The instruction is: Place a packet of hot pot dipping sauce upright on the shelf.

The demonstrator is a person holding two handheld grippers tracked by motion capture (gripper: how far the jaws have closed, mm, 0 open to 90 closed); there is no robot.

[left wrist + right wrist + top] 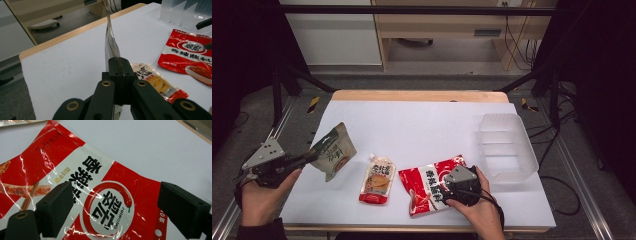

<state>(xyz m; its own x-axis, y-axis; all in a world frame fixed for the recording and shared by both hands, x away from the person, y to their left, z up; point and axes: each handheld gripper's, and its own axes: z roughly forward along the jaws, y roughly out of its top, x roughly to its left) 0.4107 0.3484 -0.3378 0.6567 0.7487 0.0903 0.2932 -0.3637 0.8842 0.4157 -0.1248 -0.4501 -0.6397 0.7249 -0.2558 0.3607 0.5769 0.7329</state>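
Worktop: white sheet [422, 125] over a wooden top, with dark floor and pale cabinets behind it.
Left hand: person's left hand [259, 197] at the left edge of the worktop, carrying the left hand-held gripper [307, 158].
Left hand-held gripper state: jaws together, clamped on the edge of the green-topped pouch [333, 151]; the left gripper view shows the pouch [111, 46] edge-on, pinched between the two black pads.
Green-topped pouch position: tilted, at the left side of the worktop; it appears lifted, with only its lower edge close to the surface. Contact with the worktop cannot be told.
Spout pouch: pale pouch with a white cap and red bottom [377, 179], lying flat just right of the green-topped pouch and left of the red bag; also seen in the left gripper view [157, 83].
Red bag: red and white bag [427, 186] lying flat near the front edge, right of centre.
Right hand: person's right hand [479, 210] at the right end of the red bag.
Right hand-held gripper state: right hand-held gripper [116, 207] has its jaws apart, one pad on each side above the printed face of the red bag [105, 202]; not clamped on it.
Clear tub: see-through plastic tub [507, 145] at the right of the worktop, near the red bag.
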